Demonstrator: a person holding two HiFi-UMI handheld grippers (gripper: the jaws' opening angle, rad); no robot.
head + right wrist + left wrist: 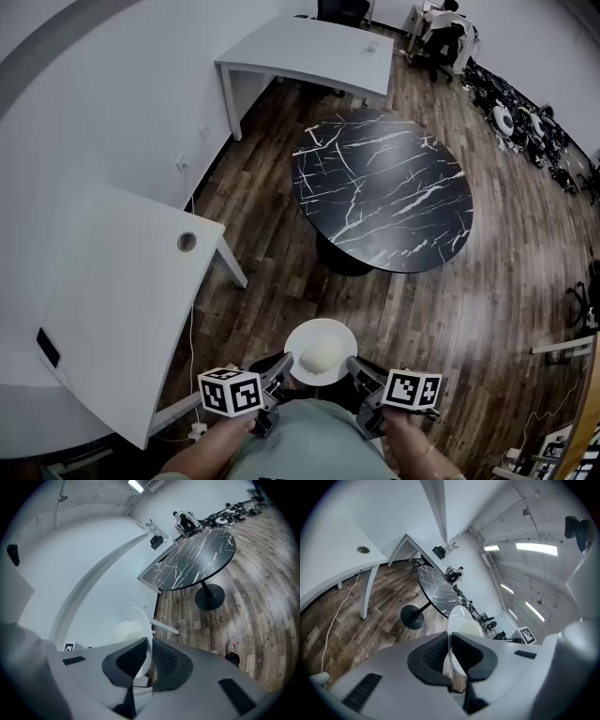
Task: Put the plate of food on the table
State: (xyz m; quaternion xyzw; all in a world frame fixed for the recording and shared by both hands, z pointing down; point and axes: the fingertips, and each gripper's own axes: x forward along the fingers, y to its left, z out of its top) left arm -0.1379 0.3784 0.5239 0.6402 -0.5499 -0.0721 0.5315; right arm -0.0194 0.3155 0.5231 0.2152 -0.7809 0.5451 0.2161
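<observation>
Item 1. Plate (343, 339): white, round, level. It sits at 6 o'clock in the head view, close in front of the person's body. It is in the air over the wooden floor (281, 234), resting on no surface.

Item 2. Food (321, 354): one pale rounded mound on the middle of the plate. Its kind cannot be told.

Item 3. Left tongs (284, 364): closed on the plate's rim at its 9 o'clock edge. One jaw lies over the rim and one under it, with only the thin rim between the dark ribbed pads. A marker cube rides behind the jaws.

Item 4. Right tongs (355, 367): closed the same way on the rim at the plate's 3 o'clock edge, opposite the left tongs. It also carries a marker cube.

Item 5. Round black counter (394, 187): white-veined marble top on a single dark pedestal. It stands at 12 to 1 o'clock from the plate and well apart from it.

Item 6. Near white counter (122, 309): at 9 o'clock from the plate. A round cable hole (187, 242) is set near its corner, and a dark flat object (47, 347) lies at its left edge.

Item 7. Far white counter (309, 52): at 12 o'clock, beyond the round black counter.

Item 8. Seated person (445, 33): at 1 o'clock, at the far end of the room.

Item 9. Dark clutter (525, 127): along the wall at 2 o'clock.
</observation>
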